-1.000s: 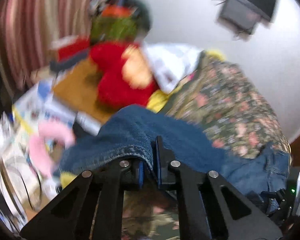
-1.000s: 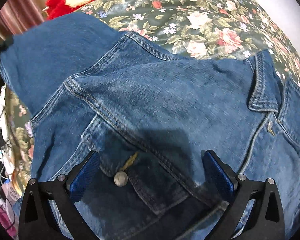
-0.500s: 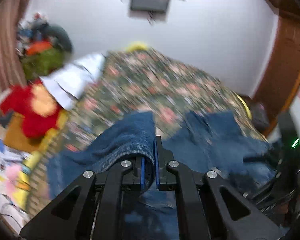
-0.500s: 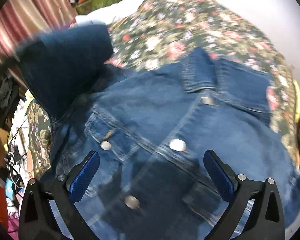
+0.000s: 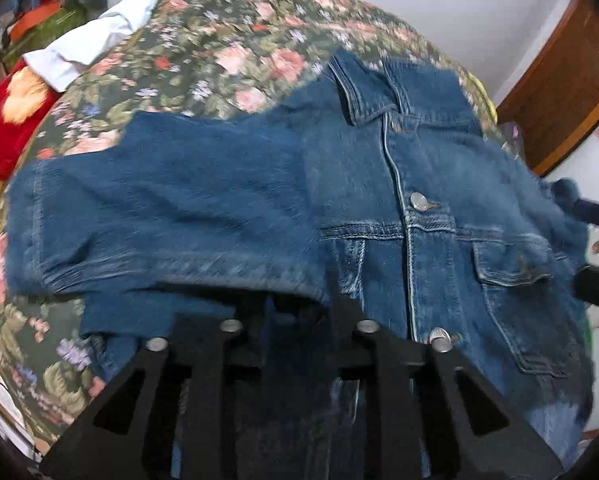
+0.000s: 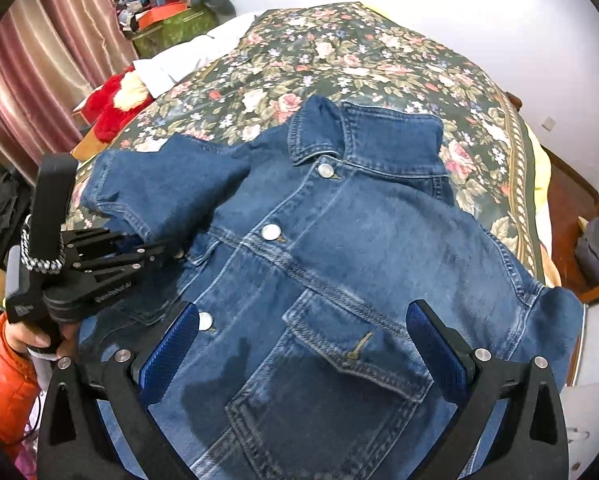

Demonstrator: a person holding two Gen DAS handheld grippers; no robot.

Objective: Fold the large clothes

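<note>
Denim jacket [image 6: 339, 264]: spread front-up on the bed, buttoned, collar [image 6: 319, 136] at the far end from the right jaws; chest pocket [image 6: 355, 344] directly between and just ahead of those jaws.
Sleeve [image 5: 159, 216]: folded across the jacket's chest, lying crosswise just ahead of the left jaws; cuff end out to their left, over the floral cover.
Buttons: silver, in a line down the placket [image 6: 270, 232]; lowest visible one just beside the right gripper's left pad.
Left gripper [image 5: 295, 320]: low against the jacket, tips tucked under the sleeve's near edge; jaws seemingly drawn close on the denim, though the fabric hides the pads, so hard to say for sure. From the right wrist view, same tool [image 6: 155, 254] lying on the jacket's left side, pointing inward.
Right gripper [image 6: 303, 344]: hovering over the lower front of the jacket, jaws spread wide, blue pads [image 6: 167, 348] clear of the cloth, nothing between them.
Hand [image 6: 39, 340]: wrapped round the left tool's handle, orange cuff below.
Bed [image 6: 379, 60]: dark floral cover, reaching far beyond both jaws.
Red plush toy [image 6: 115, 108]: well off to the far left of the right jaws, beside a white cloth [image 6: 187, 56].
Curtain [image 6: 47, 60]: pink striped, far left.
</note>
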